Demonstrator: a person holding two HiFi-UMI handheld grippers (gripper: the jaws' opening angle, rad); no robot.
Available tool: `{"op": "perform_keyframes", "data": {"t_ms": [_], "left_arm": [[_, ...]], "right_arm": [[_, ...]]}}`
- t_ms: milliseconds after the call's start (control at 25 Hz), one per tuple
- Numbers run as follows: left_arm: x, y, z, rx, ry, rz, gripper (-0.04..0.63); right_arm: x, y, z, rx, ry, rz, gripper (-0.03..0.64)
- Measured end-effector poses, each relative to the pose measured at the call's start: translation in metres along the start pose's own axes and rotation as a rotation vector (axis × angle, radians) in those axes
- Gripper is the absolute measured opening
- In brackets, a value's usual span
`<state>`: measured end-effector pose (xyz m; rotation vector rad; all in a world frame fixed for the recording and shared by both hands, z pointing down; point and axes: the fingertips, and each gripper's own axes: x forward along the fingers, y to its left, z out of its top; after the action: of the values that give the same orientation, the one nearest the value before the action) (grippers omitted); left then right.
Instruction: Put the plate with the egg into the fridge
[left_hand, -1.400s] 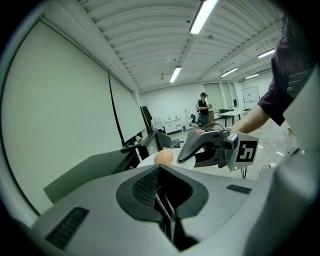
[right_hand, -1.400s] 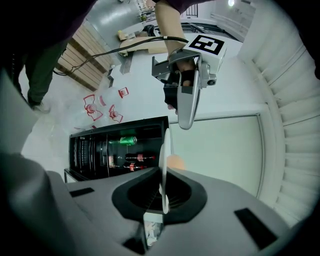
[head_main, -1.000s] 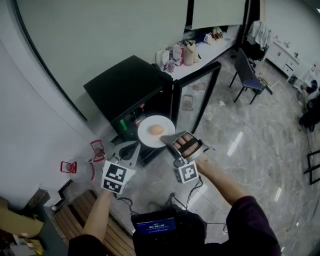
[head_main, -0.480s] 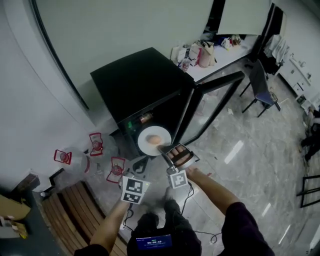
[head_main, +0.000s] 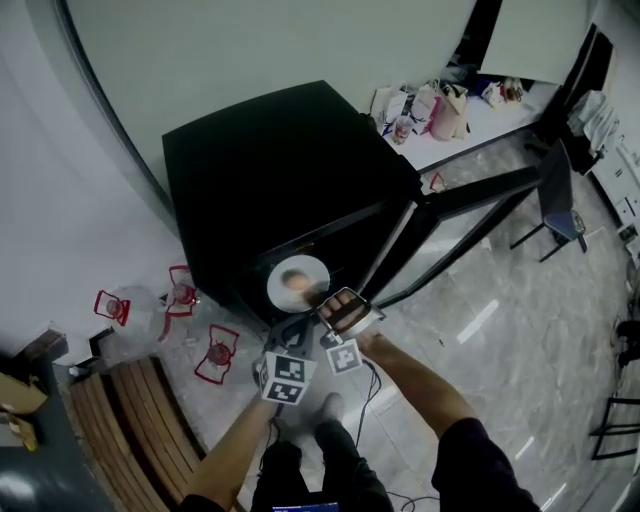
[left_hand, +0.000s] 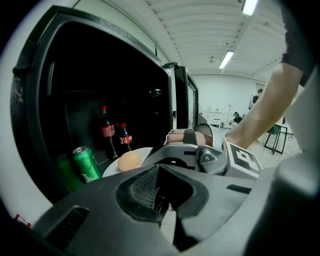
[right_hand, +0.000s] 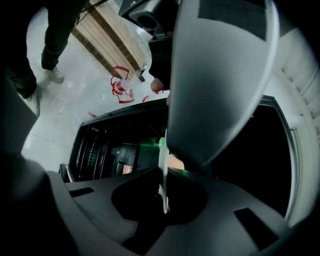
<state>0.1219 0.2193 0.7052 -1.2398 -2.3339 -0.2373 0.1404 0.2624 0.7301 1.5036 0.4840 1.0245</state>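
A white plate (head_main: 297, 282) with a tan egg (head_main: 296, 279) on it hangs level at the open front of the black fridge (head_main: 270, 170). My right gripper (head_main: 327, 303) is shut on the plate's near rim; in the right gripper view the plate (right_hand: 163, 165) runs edge-on between the jaws of the right gripper (right_hand: 163, 196), with the egg (right_hand: 175, 162) just beyond. My left gripper (head_main: 291, 330) is shut and empty, just below and beside the plate. In the left gripper view the left gripper (left_hand: 161, 202) points at the plate (left_hand: 112, 169) and the egg (left_hand: 130, 160).
The fridge's glass door (head_main: 455, 212) stands open to the right. Inside stand two cola bottles (left_hand: 105, 132) and a green can (left_hand: 86, 163). Red-framed jugs (head_main: 216, 353) lie on the floor at the left, next to a wooden bench (head_main: 130, 425). A chair (head_main: 560, 200) stands far right.
Both grippers and the plate have sunk from above the fridge top to its open front. The right gripper kept its grip on the plate; the left stayed shut.
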Motion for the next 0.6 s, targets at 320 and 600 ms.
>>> {"op": "perform_keyframes", "data": {"t_ms": [320, 600], "left_arm": [[0.052, 0.02, -0.034, -0.078, 0.063, 0.042, 0.009], [0.08, 0.014, -0.053, -0.11, 0.136, 0.015, 0.009]], "right_arm": [[0.042, 0.034, -0.012, -0.014, -0.067, 0.029, 0.028], [0.058, 0.053, -0.023, 0.019, -0.096, 0.047, 0.026]]}}
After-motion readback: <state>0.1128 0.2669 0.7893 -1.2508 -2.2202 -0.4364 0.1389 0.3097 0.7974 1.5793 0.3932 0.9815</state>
